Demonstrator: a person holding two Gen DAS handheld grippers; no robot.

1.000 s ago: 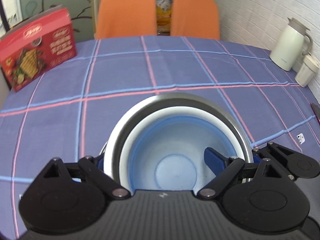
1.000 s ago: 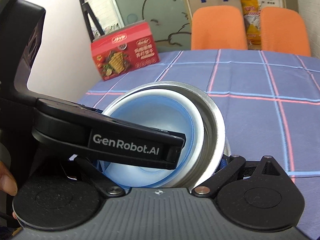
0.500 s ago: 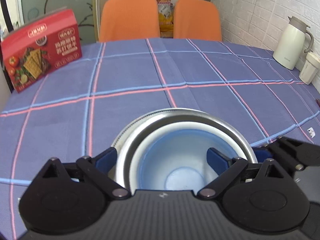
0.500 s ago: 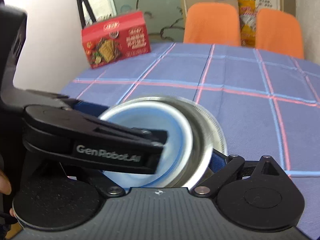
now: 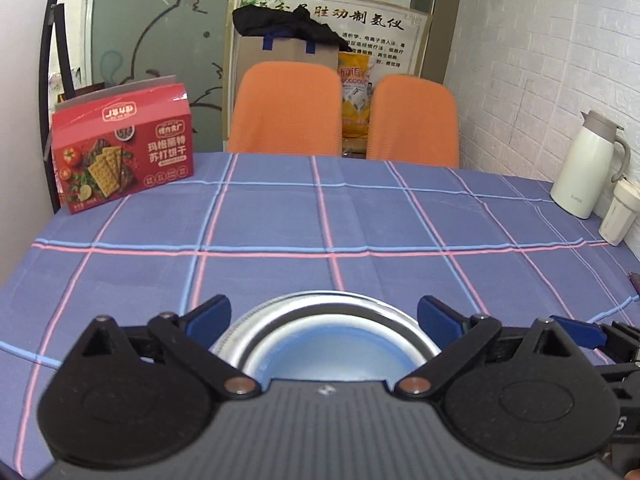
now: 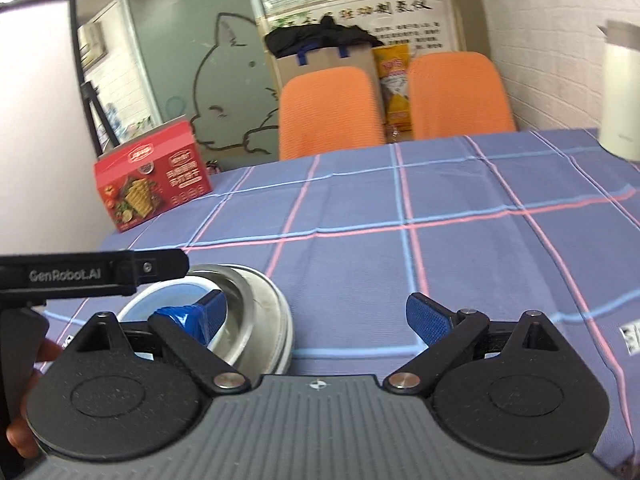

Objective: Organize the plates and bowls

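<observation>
Left gripper (image 5: pixel 324 318): jaws spread wide, one blue pad on either side of the metal bowl (image 5: pixel 280 320), neither pad seen touching it. The metal bowl sits on the tablecloth (image 5: pixel 280 220) at the near edge of the table, directly in front of this gripper. A blue bowl (image 5: pixel 320 360) is nested inside the metal bowl.

Right gripper (image 6: pixel 316 314): jaws apart, nothing between them but tablecloth. The metal bowl (image 6: pixel 264 320) lies to the left of this gripper; the left pad overlaps the bowl's rim in view, and contact cannot be confirmed. The blue bowl (image 6: pixel 176 292) shows as a pale rim within the metal bowl. The black arm of the left gripper (image 6: pixel 92 274) crosses just above the bowls. A person's fingers (image 6: pixel 44 354) show at the left edge.

Beyond the metal bowl, far left on the table: a red cracker box (image 5: pixel 124 156), upright. Far right of the metal bowl, against the white brick wall: a white jug (image 5: pixel 586 172) with a small white cup (image 5: pixel 618 216) beside it.

Behind the table, two orange chairs (image 5: pixel 286 110) side by side; behind them a cardboard box (image 5: pixel 288 50) with dark cloth on top
</observation>
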